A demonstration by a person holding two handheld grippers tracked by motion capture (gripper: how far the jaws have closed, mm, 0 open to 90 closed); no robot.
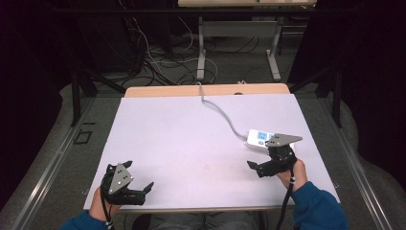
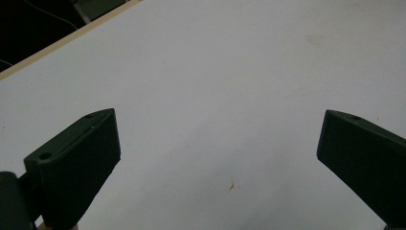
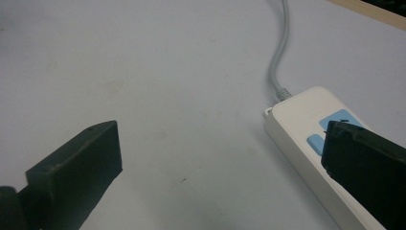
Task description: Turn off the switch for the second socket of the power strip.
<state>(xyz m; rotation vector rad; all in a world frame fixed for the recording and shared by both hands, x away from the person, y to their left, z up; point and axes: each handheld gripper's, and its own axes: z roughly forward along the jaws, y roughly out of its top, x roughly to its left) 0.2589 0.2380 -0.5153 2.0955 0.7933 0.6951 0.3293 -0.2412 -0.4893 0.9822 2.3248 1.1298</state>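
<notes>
A white power strip [image 1: 258, 139] with light blue sockets lies at the right of the white table top [image 1: 191, 143], and its grey cord [image 1: 222, 115] runs to the far edge. My right gripper [image 1: 253, 166] stands open just in front of the strip. In the right gripper view the strip [image 3: 306, 129] lies under the right jaw, the cord [image 3: 280, 57] runs away from it, and the gripper [image 3: 220, 163] holds nothing. My left gripper [image 1: 146, 189] rests open near the front left corner. In the left gripper view bare table lies between the jaws of the gripper [image 2: 215, 158].
A wooden strip [image 1: 206, 89] edges the far side of the table. Behind it stand grey desk legs [image 1: 201, 52] and tangled cables [image 1: 158, 62] on the floor. A floor rail [image 1: 52, 163] runs along the left.
</notes>
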